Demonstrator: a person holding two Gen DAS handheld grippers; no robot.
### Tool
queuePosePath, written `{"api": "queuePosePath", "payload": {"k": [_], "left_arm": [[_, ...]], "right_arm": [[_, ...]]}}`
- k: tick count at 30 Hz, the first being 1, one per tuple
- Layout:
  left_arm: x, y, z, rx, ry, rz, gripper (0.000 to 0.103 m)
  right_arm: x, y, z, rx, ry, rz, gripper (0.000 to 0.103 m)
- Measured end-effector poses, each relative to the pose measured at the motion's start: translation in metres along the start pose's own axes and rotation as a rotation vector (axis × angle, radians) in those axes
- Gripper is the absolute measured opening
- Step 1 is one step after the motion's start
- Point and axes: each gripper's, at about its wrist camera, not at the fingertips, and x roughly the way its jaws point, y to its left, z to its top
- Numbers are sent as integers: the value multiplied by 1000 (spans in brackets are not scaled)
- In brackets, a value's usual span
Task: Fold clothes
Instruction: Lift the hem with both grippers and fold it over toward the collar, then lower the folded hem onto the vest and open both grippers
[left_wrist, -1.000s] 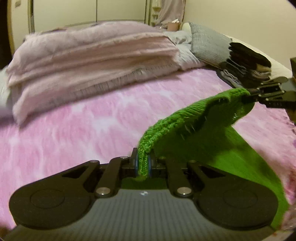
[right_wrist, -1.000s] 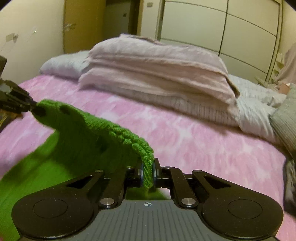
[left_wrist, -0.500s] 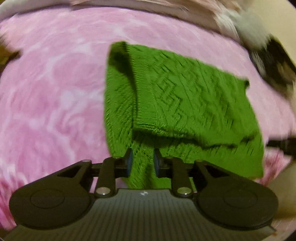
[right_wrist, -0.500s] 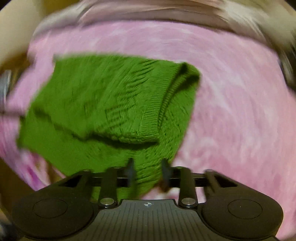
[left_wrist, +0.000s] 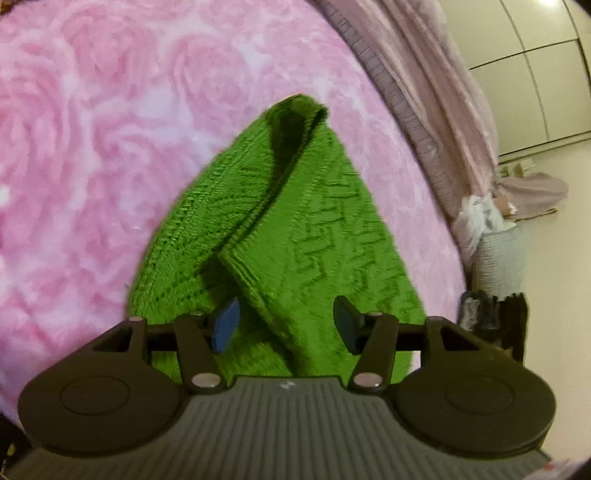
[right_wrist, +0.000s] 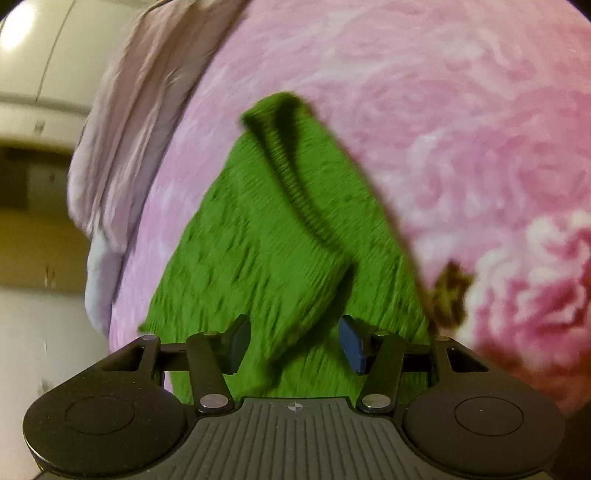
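A green knitted garment (left_wrist: 314, 229) lies folded over on the pink rose-patterned bedspread (left_wrist: 92, 147). Its upper layer ends in a ribbed hem that runs toward my left gripper (left_wrist: 286, 325). That gripper's jaws are opening, and the hem passes between the blue pads (left_wrist: 225, 325) without being pressed. In the right wrist view the same garment (right_wrist: 258, 240) lies flat with a ridge along its fold. My right gripper (right_wrist: 295, 341) stands open just above the near edge of the cloth, pads apart from it.
A pile of pale pink blankets (left_wrist: 436, 96) runs along the bed's far side, also seen as blankets (right_wrist: 122, 129) in the right wrist view. A white basket (left_wrist: 498, 254) and dark items sit by the wall. Cupboard doors (left_wrist: 546, 74) stand behind.
Both grippers carried the garment's edge over and down onto the bed, rolled, and let it go. The garment now lies folded double, and both sets of jaws stand apart.
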Motion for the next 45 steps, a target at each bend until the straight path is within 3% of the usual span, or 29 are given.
{"api": "queuePosePath", "payload": {"k": [1, 2, 3, 4, 8, 13, 19, 24, 26, 29, 31, 33, 36, 39, 42, 45], "left_arm": [[5, 2, 1, 2, 1, -1, 47], [10, 3, 2, 8, 4, 1, 34], [14, 4, 3, 20, 12, 5, 21], [17, 2, 4, 56, 22, 5, 9], [-1, -8, -2, 214, -20, 11, 8], [-26, -8, -23, 355, -7, 45, 8], [-28, -1, -41, 433, -7, 108, 8], [-12, -4, -54, 567, 32, 183, 12], [-16, -3, -52, 567, 34, 208, 21], [-32, -6, -40, 548, 23, 244, 25], [-45, -10, -28, 554, -21, 290, 21], [-52, -17, -13, 614, -87, 317, 21], [-34, -40, 18, 742, -130, 321, 21], [3, -72, 42, 862, -178, 270, 21], [40, -91, 52, 951, -178, 247, 22], [80, -78, 61, 965, -120, 317, 19]], "right_arm": [[8, -5, 5, 39, -7, 7, 49], [15, -9, 9, 69, -12, 22, 41], [18, -10, 13, 81, -24, 27, 5], [20, -8, 15, 62, -33, 14, 6], [-6, 17, 14, -113, -100, -13, 5], [-34, 16, -2, -155, -74, -13, 6], [-35, -4, -26, -161, -53, -54, 6], [-23, -2, -39, -290, -51, -162, 7], [-22, 9, -42, -397, -20, -209, 16], [-29, 29, -39, -526, 21, -335, 44], [-42, 43, -35, -610, -58, -377, 46], [-47, 55, -27, -683, -127, -359, 46], [-33, 77, -10, -804, -209, -333, 46], [-2, 97, 3, -928, -282, -290, 46], [42, 102, 16, -1009, -291, -298, 44], [77, 82, 29, -996, -228, -372, 39]]}}
